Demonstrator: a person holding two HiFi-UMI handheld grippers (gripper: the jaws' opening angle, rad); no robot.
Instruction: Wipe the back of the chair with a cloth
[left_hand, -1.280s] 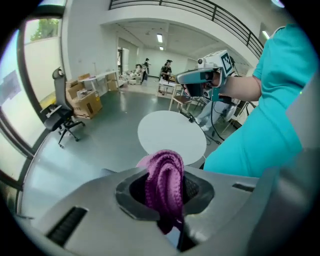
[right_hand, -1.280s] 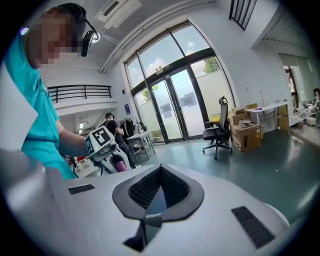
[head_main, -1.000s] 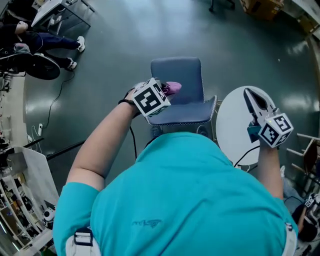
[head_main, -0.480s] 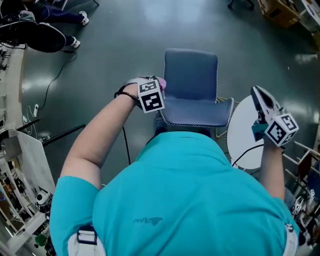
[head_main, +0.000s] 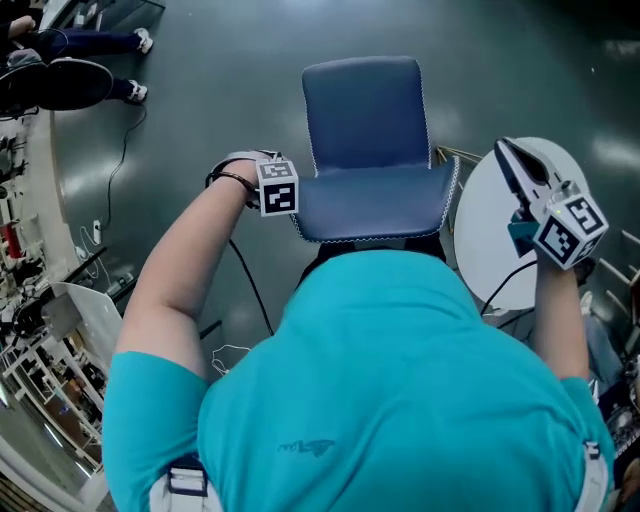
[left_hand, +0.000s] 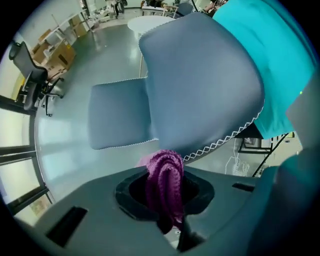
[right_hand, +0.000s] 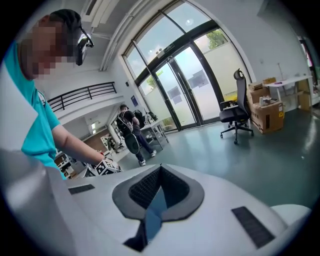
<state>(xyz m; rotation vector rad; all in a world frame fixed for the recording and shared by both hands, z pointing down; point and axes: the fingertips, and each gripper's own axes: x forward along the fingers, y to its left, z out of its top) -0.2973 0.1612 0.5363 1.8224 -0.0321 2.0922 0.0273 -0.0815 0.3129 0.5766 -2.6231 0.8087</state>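
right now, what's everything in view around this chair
blue padded chair with white stitched edging: one, blue, directly ahead, back nearest the person
white round table: one, white, right of the chair
purple knitted cloth: one, purple, pinched in the left claw
black cable: one, black, on the floor left of the chair
black office chair: one, black, far off
brown cardboard boxes: a few, brown, beside the office chair
bystander: one, dark clothes, in the distance
left claw: shut on the cloth, at the chair back's left edge
right claw: shut, empty, raised on the table's side
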